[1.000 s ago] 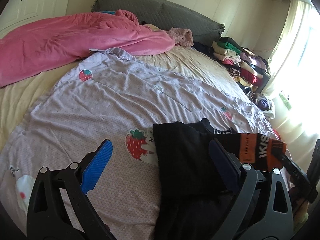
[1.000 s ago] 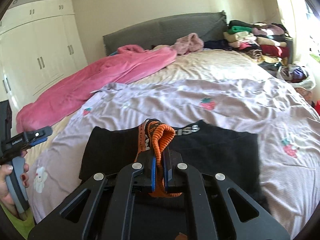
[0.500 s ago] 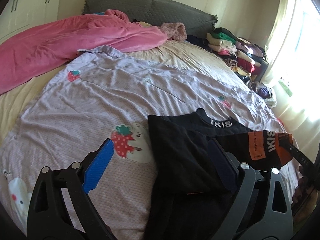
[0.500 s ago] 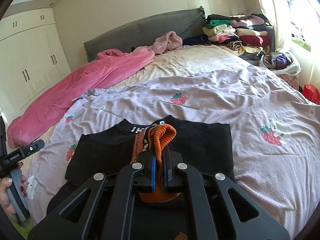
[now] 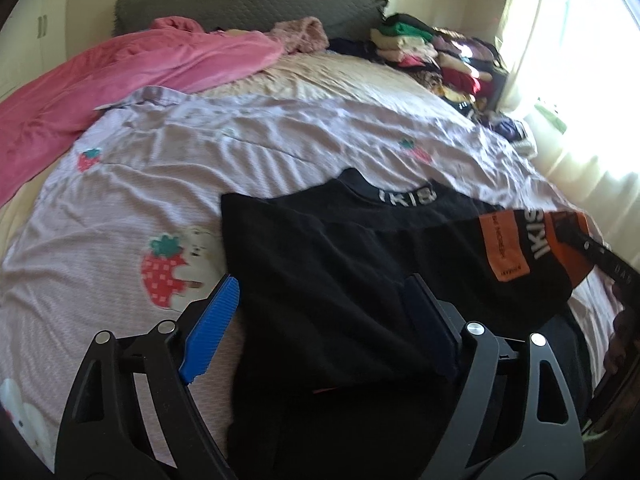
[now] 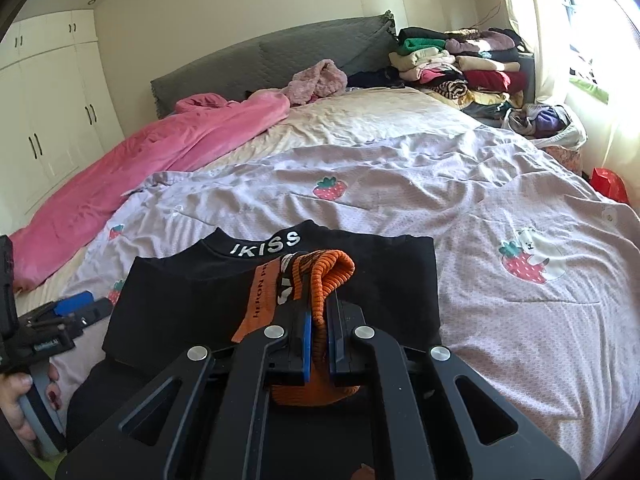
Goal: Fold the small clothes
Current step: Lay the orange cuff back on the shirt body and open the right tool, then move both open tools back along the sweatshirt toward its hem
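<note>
Black IKISS top half-folded on the strawberry quilt, right tongs clamped on its orange cuff, left tongs closing over the body.

Nearest in the right wrist view, the right gripper [image 6: 318,334] is pinched tight on the orange ribbed cuff [image 6: 326,268] of the black top [image 6: 208,300], as it was a second ago, the sleeve drawn across the body. The left gripper [image 5: 320,320] has dropped lower and nearer the garment than a second before; its jaws are narrowing, apart, with black cloth between them but the blue pad [image 5: 210,330] not yet pressing it. The top lies on the lilac strawberry quilt [image 5: 200,168]. Farther off lie a pink blanket [image 6: 160,152], the grey headboard [image 6: 280,56] and a stack of folded clothes [image 6: 460,64].
</note>
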The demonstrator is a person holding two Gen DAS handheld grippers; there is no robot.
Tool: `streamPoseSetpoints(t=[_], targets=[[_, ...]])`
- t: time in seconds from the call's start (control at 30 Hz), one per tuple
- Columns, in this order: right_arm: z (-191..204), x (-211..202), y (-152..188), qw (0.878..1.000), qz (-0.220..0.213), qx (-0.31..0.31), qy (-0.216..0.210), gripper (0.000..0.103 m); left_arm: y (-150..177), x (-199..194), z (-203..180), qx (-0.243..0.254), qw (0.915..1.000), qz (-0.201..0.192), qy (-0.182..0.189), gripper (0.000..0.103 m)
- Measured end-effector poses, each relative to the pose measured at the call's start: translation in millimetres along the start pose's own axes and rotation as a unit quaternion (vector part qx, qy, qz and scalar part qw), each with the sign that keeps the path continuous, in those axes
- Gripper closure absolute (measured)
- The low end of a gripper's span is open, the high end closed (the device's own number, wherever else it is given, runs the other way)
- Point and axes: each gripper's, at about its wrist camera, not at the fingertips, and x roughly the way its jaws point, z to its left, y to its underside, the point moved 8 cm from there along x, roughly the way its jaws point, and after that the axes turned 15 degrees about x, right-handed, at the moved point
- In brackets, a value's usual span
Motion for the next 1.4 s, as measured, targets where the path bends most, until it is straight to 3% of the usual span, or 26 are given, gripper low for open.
streamPoseSetpoints(t=[0.17, 0.3, 0.5, 0.77, 0.93, 1.03, 1.23, 1.4], targets=[[-13.5, 4.1, 3.3, 1.0, 0.002, 0.01, 0.025, 0.094, 20.2, 25.6, -2.4, 0.007, 0.9984, 0.056, -0.005, 0.026], [-27.3, 0.5, 5.5, 0.999, -0.004, 0.024, 0.041, 0.085, 30.2, 31.5, 2.1, -0.015, 0.9972, 0.072, 0.008, 0.026], [-39.7, -9.5, 5.2, 0.998, -0.012, 0.028, 0.054, 0.082, 22.5, 16.5, 7.2, -0.017, 0.9985, 0.052, -0.001, 0.026], [-23.0, -7.4, 27.5, 0.999, 0.013, -0.016, 0.048, 0.073, 7.6, -19.9, 54.5, -0.062, 0.9966, 0.003, -0.054, 0.026], [-5.0, -0.1, 41.5, 0.998, 0.036, -0.036, 0.034, 0.072, 4.9, -34.3, 78.2, -0.099, 0.9929, -0.018, -0.064, 0.047], [9.2, -0.3, 49.0, 0.998, 0.047, -0.046, 0.018, 0.07, 1.8, -32.2, 67.0, -0.091, 0.9944, -0.021, -0.049, 0.055], [27.6, -2.3, 57.4, 0.996, 0.052, -0.074, 0.01, 0.065, 4.7, -6.8, 6.5, -0.029, 0.9995, 0.003, 0.013, 0.055], [28.7, -4.0, 60.3, 0.994, 0.055, -0.089, 0.013, 0.06, 32.2, 29.3, -10.2, 0.0, 0.9968, 0.077, 0.021, 0.055]])
